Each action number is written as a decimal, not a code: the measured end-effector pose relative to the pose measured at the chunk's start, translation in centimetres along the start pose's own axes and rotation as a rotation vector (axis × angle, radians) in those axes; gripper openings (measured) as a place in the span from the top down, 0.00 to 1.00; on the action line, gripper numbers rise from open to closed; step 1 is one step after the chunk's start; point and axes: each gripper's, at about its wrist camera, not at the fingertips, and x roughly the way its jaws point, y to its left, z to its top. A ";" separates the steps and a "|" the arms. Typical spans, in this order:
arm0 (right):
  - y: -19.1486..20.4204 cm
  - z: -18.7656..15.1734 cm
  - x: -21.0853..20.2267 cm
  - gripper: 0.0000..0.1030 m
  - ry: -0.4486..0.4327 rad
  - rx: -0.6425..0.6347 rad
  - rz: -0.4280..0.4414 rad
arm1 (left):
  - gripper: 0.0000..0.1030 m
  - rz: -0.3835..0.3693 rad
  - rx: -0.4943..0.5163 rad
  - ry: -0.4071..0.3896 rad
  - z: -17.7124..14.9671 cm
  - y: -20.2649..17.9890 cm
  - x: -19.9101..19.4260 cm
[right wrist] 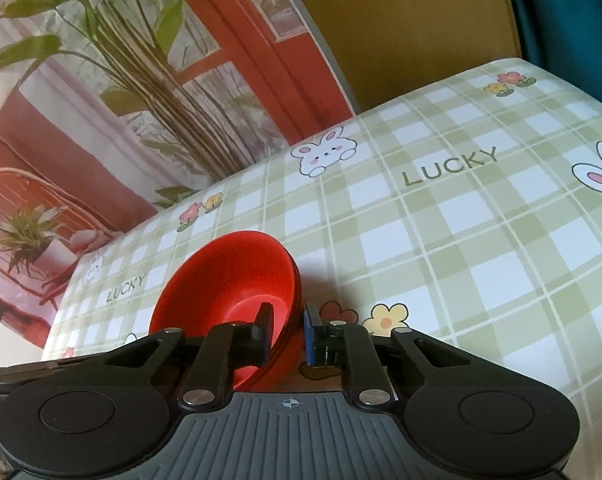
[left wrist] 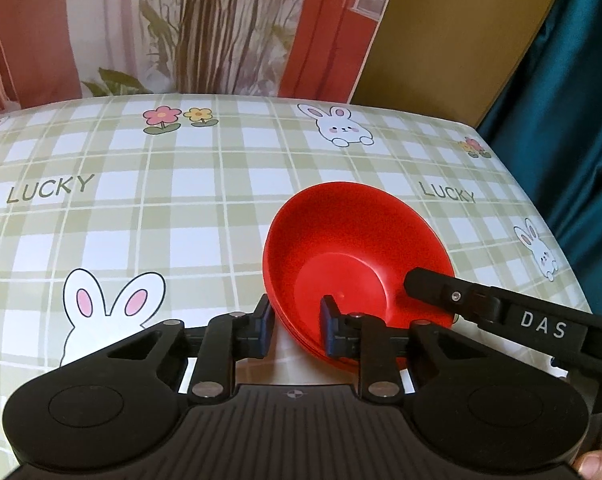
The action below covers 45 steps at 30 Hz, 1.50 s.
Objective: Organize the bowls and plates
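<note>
On the tablecloth [left wrist: 181, 208] sits a red bowl stack [left wrist: 353, 248], just beside its LUCKY print [left wrist: 447, 192]. Left gripper [left wrist: 297, 330] and right gripper [right wrist: 287, 334] each straddle opposite rims, one finger inside, one outside, not pinched yet; likely two-sided hold keeps the stack level.

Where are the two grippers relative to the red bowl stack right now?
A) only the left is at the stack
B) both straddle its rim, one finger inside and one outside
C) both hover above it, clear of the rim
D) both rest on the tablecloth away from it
B: the left gripper and the right gripper each have one finger inside the red bowl stack and one outside its wall.
</note>
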 end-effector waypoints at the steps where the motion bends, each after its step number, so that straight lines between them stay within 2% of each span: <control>1: 0.0 0.0 0.0 0.86 0.000 0.000 -0.002 | 0.76 0.000 -0.001 0.000 0.0 0.0 0.0; 7: 0.2 0.4 -0.2 0.87 -0.009 0.004 -0.001 | 0.76 0.013 0.011 -0.003 0.2 -0.3 -0.4; 22: 1.8 1.5 -3.2 0.87 -0.076 -0.006 0.018 | 0.76 0.019 0.048 -0.083 0.6 -1.5 -3.7; 37: 5.3 1.4 -8.6 0.88 -0.154 -0.053 0.076 | 0.76 0.044 0.065 -0.190 -0.8 -2.7 -10.5; 45: 7.5 0.3 -10.9 0.88 -0.166 -0.086 0.099 | 0.76 0.060 0.069 -0.238 -2.0 -2.9 -13.9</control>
